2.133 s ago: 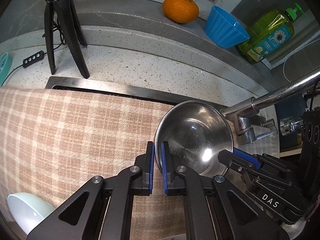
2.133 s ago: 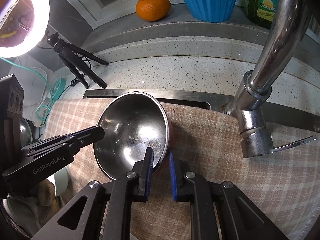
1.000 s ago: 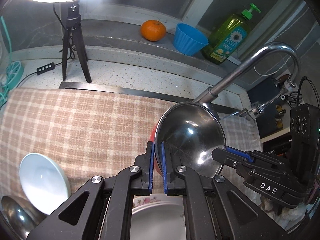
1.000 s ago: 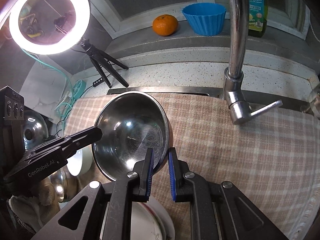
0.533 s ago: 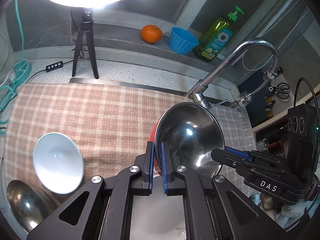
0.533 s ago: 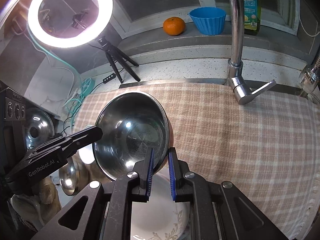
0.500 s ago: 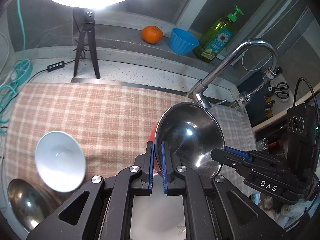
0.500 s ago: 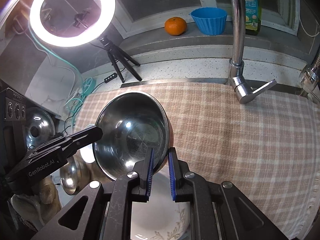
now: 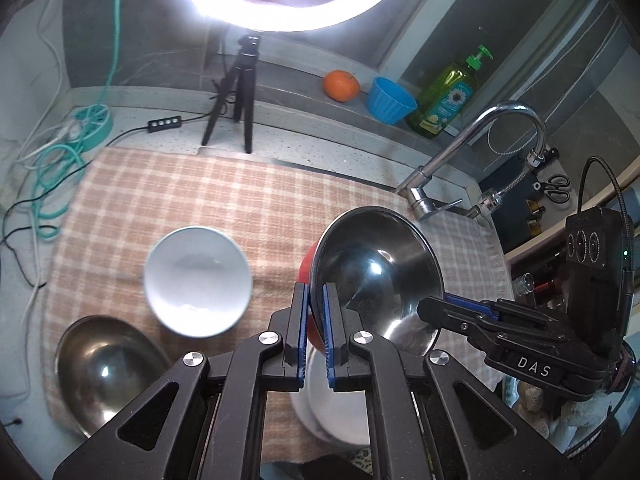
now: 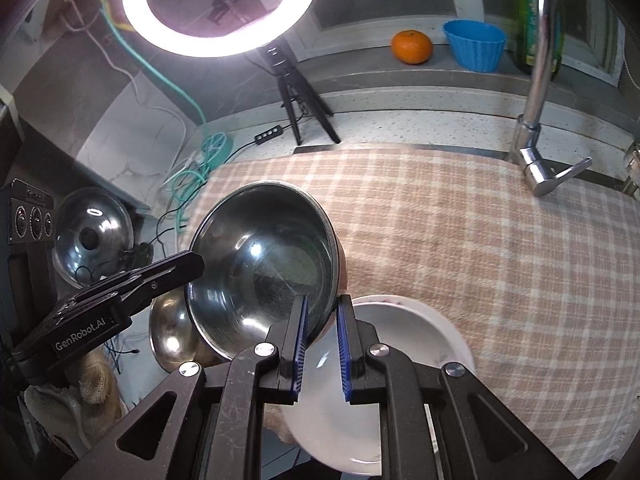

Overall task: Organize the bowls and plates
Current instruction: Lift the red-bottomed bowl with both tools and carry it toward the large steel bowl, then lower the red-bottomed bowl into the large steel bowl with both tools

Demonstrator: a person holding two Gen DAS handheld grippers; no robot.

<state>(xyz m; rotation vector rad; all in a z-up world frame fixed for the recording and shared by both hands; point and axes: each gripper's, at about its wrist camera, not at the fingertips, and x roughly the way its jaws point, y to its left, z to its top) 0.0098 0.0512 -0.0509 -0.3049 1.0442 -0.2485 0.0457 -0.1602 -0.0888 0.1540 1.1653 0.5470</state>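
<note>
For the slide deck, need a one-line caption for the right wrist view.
Both grippers clamp opposite rim edges of a steel bowl above a white plate on the checked cloth.

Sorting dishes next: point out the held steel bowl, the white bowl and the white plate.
Steel bowl [image 9: 376, 272], left wrist view, on its shiny inside.
White bowl [image 9: 198, 280], left wrist view, on the middle of its hollow.
White plate [image 10: 404, 344], right wrist view, on its bare face.
</note>
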